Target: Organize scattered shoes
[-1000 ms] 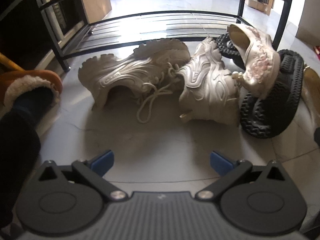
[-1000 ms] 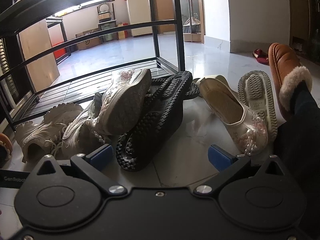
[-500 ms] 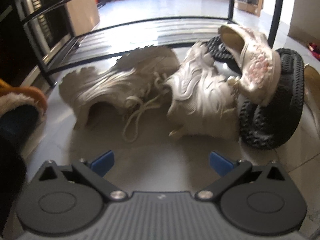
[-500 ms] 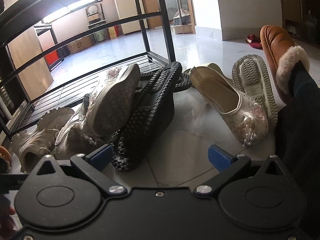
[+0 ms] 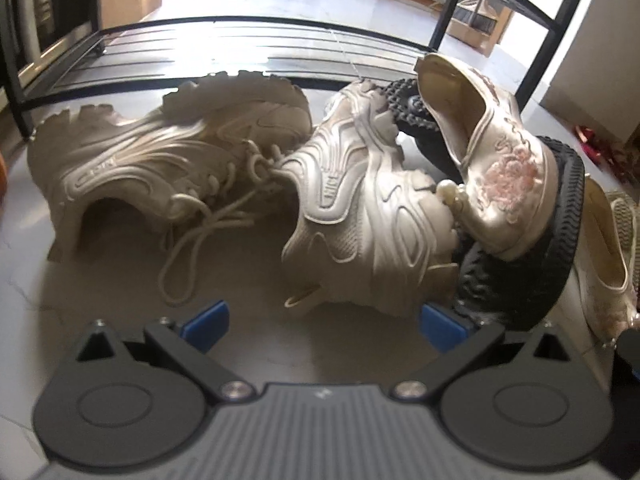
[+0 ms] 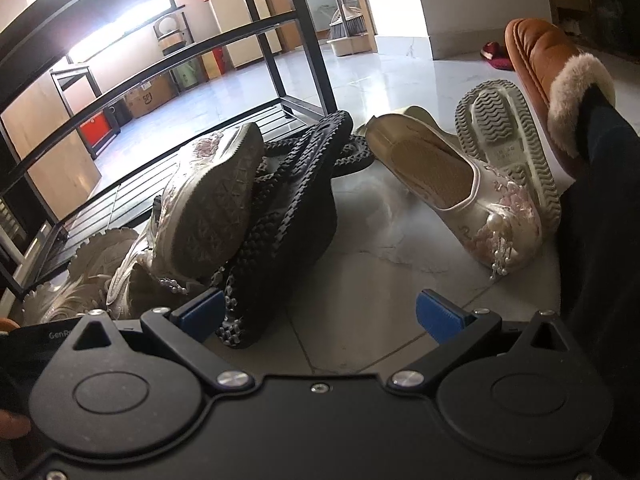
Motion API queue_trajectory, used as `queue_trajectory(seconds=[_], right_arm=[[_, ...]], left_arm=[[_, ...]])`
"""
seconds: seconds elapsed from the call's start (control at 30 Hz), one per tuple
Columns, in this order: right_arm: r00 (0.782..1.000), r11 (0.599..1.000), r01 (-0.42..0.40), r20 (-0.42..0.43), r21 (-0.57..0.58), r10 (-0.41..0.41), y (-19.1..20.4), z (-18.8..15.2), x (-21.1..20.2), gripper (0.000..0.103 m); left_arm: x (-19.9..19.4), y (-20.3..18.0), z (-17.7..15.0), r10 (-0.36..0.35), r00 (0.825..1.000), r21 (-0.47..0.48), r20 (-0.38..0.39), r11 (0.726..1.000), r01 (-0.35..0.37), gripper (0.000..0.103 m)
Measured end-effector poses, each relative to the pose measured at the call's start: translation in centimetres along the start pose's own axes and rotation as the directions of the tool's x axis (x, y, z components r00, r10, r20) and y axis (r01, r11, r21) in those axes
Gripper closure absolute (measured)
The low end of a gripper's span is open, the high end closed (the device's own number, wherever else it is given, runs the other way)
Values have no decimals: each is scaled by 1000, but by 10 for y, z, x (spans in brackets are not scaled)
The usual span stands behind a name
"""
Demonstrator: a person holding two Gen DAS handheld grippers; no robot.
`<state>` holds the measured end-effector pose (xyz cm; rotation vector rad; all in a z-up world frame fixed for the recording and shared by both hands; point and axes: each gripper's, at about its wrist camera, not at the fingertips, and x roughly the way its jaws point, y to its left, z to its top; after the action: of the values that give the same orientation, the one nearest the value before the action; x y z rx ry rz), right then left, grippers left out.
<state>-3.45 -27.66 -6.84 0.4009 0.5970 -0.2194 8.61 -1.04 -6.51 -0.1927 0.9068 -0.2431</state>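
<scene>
Left wrist view: sneakers (image 5: 172, 160), black sandals (image 5: 520, 264) and an embroidered slipper (image 5: 500, 184) heaped on the floor at the rack's (image 5: 240, 44) front edge, shelf bare. Left gripper (image 5: 320, 320), right gripper (image 6: 320, 312): jaws wide, holding nothing. Sorting remains.

Cardboard boxes (image 6: 146, 98) w/ a red bin (image 6: 94, 128) far ahead-left of the right tongs. Broom & dustpan (image 6: 350, 34) far ahead by the wall. Maroon slipper (image 6: 496, 54) far ahead-right on pale tile floor (image 6: 380, 280).
</scene>
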Motion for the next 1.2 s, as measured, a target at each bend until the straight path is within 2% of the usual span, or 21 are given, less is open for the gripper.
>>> queue_trajectory(seconds=[0.13,0.23,0.33,0.53,0.7,0.93,1.03,1.13,1.2], right_arm=[[1000,1000,-10,3,3,10,0,1,0,0],[1000,1000,-18,5,5,18,0,1,0,0],[1000,1000,-25,7,7,25,0,2,0,0],[1000,1000,-27,-11,15,27,0,2,4,0],[999,999,-30,-20,15,30,1,2,6,0],[999,999,-37,-39,22,38,0,1,12,0],[998,999,-42,-42,21,43,1,1,12,0],[998,999,-43,-46,19,44,2,1,13,0],[998,999,-41,-47,22,42,1,0,14,0]], left_arm=[[-4,7,3,-70,995,-67,69,995,75,1],[0,12,7,-55,995,-139,89,988,67,1],[6,11,17,-31,993,-160,112,986,48,1],[25,1,42,-13,997,-149,73,989,23,1],[48,-1,54,73,996,-190,47,980,-63,0],[52,-10,58,113,993,-165,31,981,-107,1],[49,-12,61,116,993,-146,34,983,-109,1],[46,-11,62,55,997,-148,58,988,-46,1],[51,-11,62,36,998,-157,43,987,-29,1]])
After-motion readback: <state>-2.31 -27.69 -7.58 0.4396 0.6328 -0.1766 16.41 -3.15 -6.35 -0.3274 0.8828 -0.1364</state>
